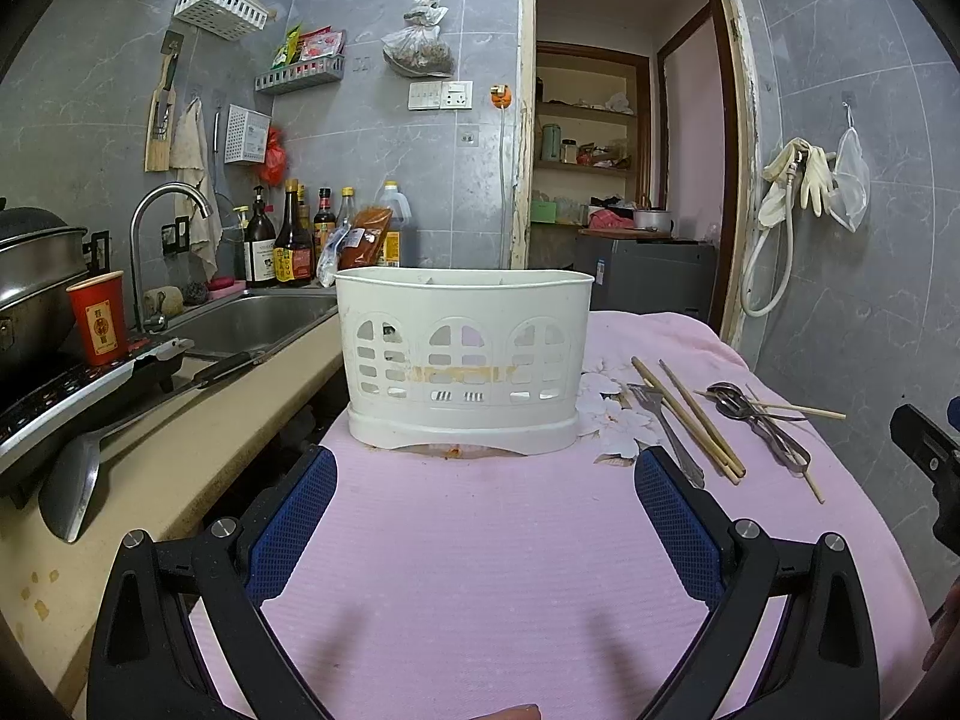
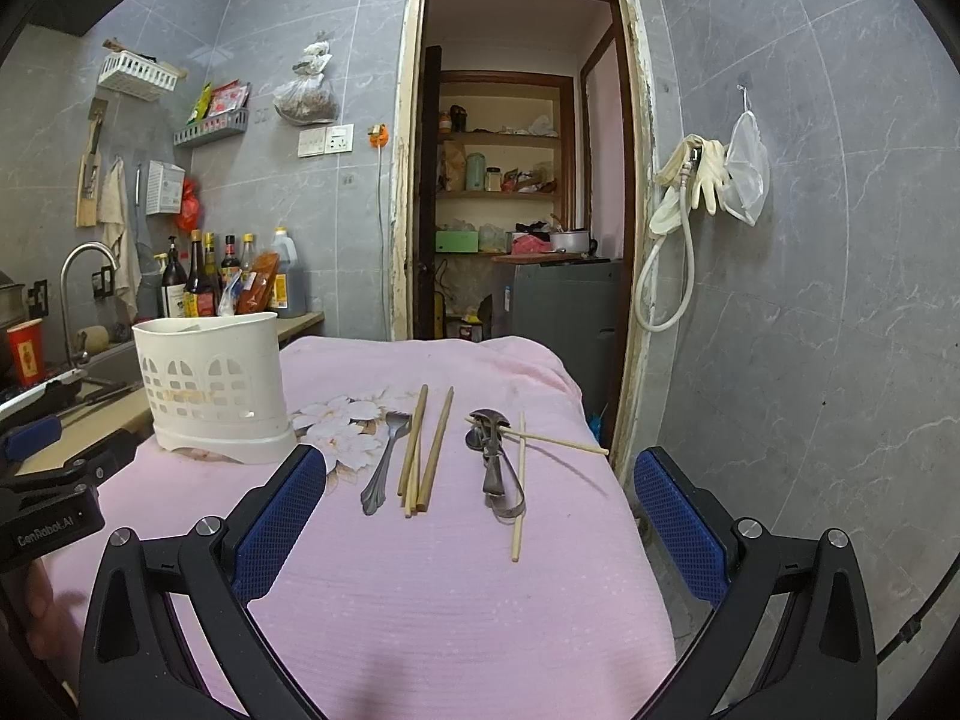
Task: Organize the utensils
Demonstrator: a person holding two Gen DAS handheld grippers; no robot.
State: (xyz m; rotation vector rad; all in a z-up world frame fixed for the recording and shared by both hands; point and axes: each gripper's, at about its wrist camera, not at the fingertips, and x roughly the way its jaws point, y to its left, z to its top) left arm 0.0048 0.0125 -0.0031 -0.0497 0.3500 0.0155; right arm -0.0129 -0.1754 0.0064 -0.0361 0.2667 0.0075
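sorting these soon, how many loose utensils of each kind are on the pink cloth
fork: 1
thick chopsticks: 3, as far as the right wrist view shows
thin sticks: 2
metal spoons: a stacked bunch, at least 2, exact number unclear
total: at least 8, all lying outside the white basket

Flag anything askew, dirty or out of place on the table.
Two thin sticks lie crossed over the spoons, unlike the neat chopsticks beside the fork. The holder carries an orange-brown smear, with a stain on the cloth below.

White holder (image 1: 462, 354), pink floral cloth (image 1: 480, 540)
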